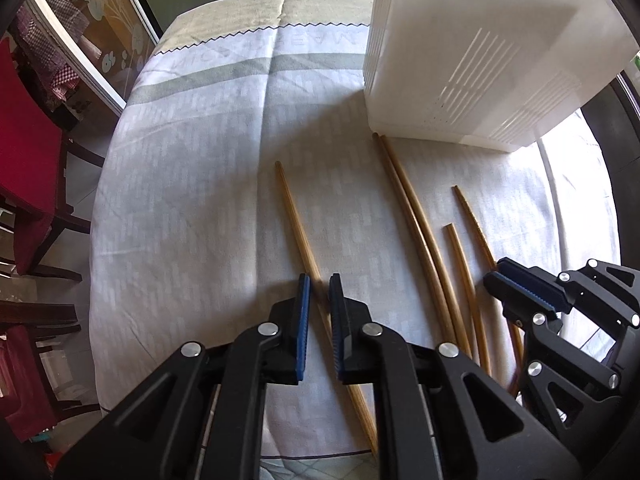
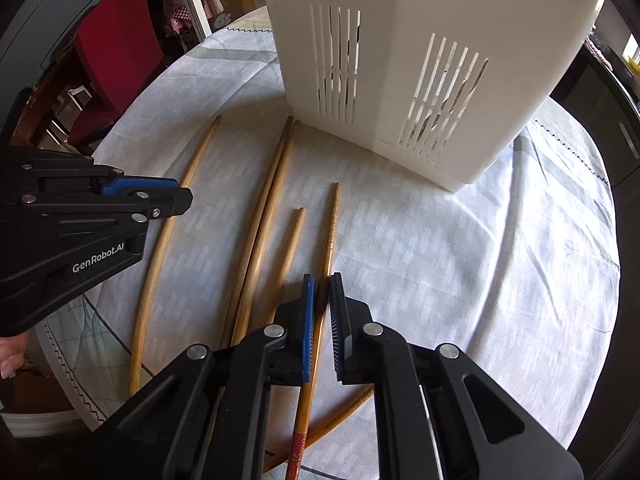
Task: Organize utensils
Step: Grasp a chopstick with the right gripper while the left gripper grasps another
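- Right wrist view: white slotted holder (image 2: 420,60) already has some utensils showing through its slots.
- Five-ish chopsticks lie on the tablecloth (image 2: 460,264) in front, so mostly undone.
- Left gripper (image 1: 318,292) pinches the lone chopstick (image 1: 294,220).
- Right gripper (image 2: 322,292) pinches the ridged chopstick (image 2: 332,220).

We've open tablecloth (image 1: 192,168) on the left side, nothing on it. White slotted caddy (image 2: 420,60) blocks the far side; chopsticks (image 2: 260,216) lie betw. both grippers. Red chair (image 1: 28,136) crowds the table's left edge.
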A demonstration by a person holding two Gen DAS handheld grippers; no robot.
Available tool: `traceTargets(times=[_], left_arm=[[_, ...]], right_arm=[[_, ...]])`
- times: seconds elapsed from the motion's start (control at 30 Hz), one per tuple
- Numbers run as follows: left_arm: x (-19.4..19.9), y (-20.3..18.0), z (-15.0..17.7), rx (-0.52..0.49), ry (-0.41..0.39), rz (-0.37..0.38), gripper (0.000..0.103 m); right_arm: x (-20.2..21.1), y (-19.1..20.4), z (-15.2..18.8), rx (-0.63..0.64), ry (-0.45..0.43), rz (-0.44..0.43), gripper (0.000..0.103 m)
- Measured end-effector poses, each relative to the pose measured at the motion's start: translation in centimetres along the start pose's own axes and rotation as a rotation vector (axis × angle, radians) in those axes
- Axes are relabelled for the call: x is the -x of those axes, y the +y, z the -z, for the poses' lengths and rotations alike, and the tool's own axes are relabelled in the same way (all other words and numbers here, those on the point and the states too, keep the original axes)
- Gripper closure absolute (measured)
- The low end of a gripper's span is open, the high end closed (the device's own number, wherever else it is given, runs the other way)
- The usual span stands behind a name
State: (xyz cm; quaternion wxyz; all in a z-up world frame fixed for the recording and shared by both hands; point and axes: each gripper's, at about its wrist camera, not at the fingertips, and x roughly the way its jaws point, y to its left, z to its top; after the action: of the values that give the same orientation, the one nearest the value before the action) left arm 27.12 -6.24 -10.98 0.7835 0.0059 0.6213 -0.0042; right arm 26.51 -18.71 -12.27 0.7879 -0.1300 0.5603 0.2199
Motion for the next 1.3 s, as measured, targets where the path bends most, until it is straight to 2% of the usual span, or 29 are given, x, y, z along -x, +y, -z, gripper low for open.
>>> traceTargets(times=[0.13,0.47,0.73,0.83,0.93,1.03,1.13,1.3], left_arm=[[0.5,0.5,0.8,-0.020,-0.043,0.016,0.095],[6.4,1.0,2.4,-0.040,-0.262,0.049,0.096],[12.6,1.4,6.5,-0.038,-0.479,0.112,0.097],[14.7,1.1,8.5,-0.049,-0.573,0.121,0.097],[16.1,0.7,10.0,-0.063,-0.626,0.136,0.097],[15.7,0.3,9.7,-0.079,-0.586,0.116,0.098],[13.3,0.2,7.8,-0.087,-0.484,0.083,0.097],[7.6,0.1,4.0,-0.097,-0.304,0.071,0.097]], right_arm=[[1.7,-0.9,0.5,-0.028,-0.050,-0.018,0.096],[9.7,-2.8,2.5,-0.079,-0.251,-0.053,0.096],[16.2,-5.3,8.4,-0.184,-0.450,-0.053,0.096],[17.9,-6.4,10.8,-0.218,-0.506,-0.023,0.096],[18.9,-6.1,13.0,-0.236,-0.542,-0.006,0.096],[19.8,-5.8,14.6,-0.251,-0.562,-0.014,0.096],[20.2,-5.4,15.2,-0.252,-0.568,-0.011,0.096],[20.1,-5.2,15.2,-0.254,-0.571,-0.010,0.096]])
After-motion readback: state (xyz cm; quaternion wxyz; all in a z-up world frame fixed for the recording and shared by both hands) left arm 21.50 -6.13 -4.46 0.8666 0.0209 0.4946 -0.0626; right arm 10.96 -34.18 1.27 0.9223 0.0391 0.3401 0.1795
